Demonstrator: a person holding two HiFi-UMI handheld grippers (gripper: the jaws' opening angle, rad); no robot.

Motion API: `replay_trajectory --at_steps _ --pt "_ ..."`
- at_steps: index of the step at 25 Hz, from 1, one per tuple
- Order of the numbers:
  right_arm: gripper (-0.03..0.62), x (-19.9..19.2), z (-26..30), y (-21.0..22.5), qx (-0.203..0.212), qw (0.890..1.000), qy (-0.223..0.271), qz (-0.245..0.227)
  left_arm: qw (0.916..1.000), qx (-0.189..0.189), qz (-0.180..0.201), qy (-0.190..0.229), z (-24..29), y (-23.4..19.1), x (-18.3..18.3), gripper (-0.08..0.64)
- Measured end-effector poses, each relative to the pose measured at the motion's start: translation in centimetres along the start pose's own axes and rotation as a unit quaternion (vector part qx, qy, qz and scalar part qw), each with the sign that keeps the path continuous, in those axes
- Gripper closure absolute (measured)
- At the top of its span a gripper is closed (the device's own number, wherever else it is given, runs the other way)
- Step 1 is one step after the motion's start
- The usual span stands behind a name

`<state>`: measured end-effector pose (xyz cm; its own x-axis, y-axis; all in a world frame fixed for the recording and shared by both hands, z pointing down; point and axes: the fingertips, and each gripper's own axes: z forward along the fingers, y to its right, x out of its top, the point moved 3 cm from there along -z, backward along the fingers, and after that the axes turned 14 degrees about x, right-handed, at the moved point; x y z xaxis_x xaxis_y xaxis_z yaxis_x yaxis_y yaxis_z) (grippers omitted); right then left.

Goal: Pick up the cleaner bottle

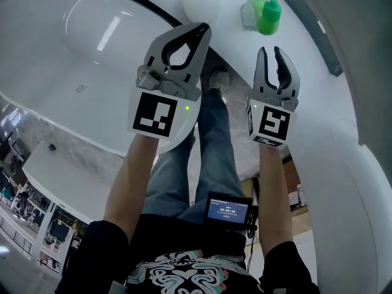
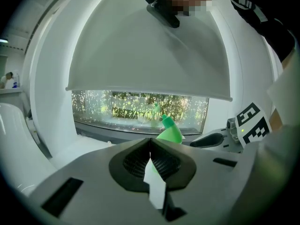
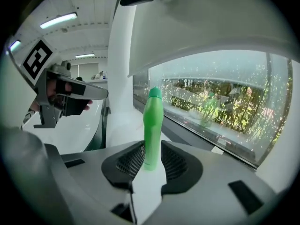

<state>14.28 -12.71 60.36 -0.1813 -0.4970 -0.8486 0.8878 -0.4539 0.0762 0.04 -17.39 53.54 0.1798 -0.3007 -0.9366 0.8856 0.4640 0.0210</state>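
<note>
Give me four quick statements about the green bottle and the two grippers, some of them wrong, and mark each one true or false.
1. The cleaner bottle is green. True.
2. The jaws of the right gripper are clamped on the bottle. False: they stand apart, and the bottle is ahead of their tips, not gripped.
3. The jaws of the left gripper are together with nothing between them. True.
4. The bottle lies on its side. False: the right gripper view shows it standing upright, cap on top.
</note>
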Motion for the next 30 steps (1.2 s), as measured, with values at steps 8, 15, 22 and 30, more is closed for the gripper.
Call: replay_trajectory --at_steps 8,15,22,30 --pt "0.395 -0.9 2.6 -0.3 0.014 1.0 -0.006 0.017 0.9997 0.015 -0.019 -0.005 0.2 -1.1 -1.2 0.543" --pt "0.366 -1.3 4.8 0.4 0.011 1.0 -0.005 0.027 0.9996 0.006 -0.024 -0.011 0.6 -0.4 -2.0 0.543" --pt "0.366 -1.1 7.2 0.8 0.013 0.999 0.001 0.03 0.9997 0.008 -0.02 -0.012 1.9 -1.0 -2.9 0.543" --pt "0.366 -0.7 8.3 1.4 0.013 0.999 0.001 0.032 0.9995 0.008 -0.022 -0.021 2.8 -0.8 -3.3 0.543"
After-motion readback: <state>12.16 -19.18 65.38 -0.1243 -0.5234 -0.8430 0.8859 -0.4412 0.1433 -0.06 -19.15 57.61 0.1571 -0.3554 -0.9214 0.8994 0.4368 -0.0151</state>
